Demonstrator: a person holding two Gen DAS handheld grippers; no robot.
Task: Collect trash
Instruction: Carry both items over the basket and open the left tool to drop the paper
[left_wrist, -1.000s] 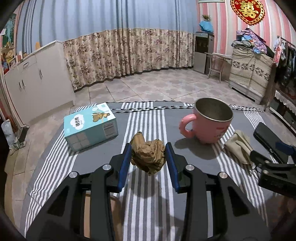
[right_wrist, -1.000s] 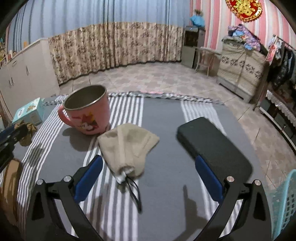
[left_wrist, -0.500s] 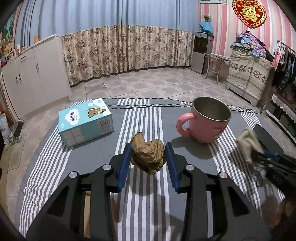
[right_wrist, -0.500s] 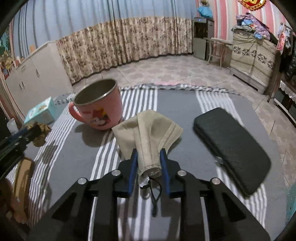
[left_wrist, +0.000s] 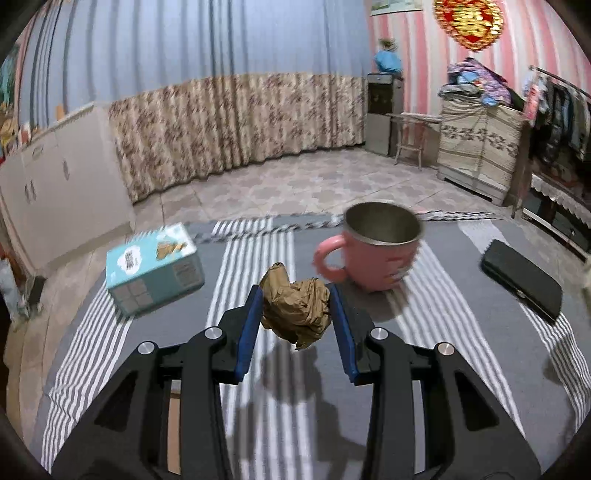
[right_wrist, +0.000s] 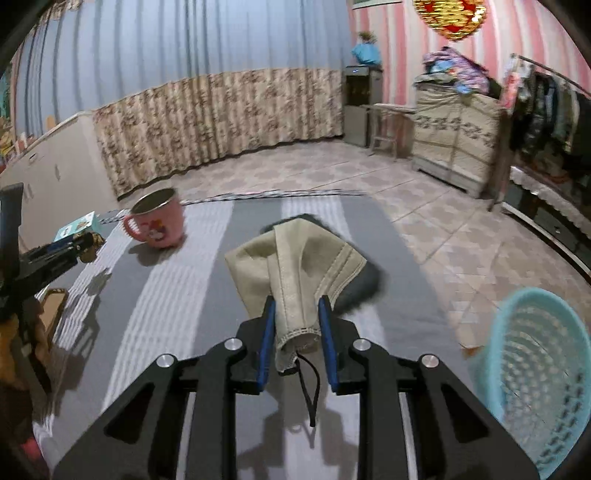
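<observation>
A crumpled ball of brown paper hangs above the striped tablecloth, and my left gripper is shut on it between its blue pads. In the right wrist view my right gripper is shut on a beige cloth face mask, lifted off the table with its black ear cord dangling. The left gripper with its paper ball shows far left in that view. A light blue mesh basket stands off the table's right edge, lower right of the mask.
A pink metal-lined mug stands just right of the paper ball. A light blue tissue box lies at the left, a black flat case at the right. The table carries a grey and white striped cloth; tiled floor lies beyond.
My right gripper shut on the mask, lifted it off the table and carried it right toward the basket. The left gripper kept its grip on the paper ball and shifted slightly.
</observation>
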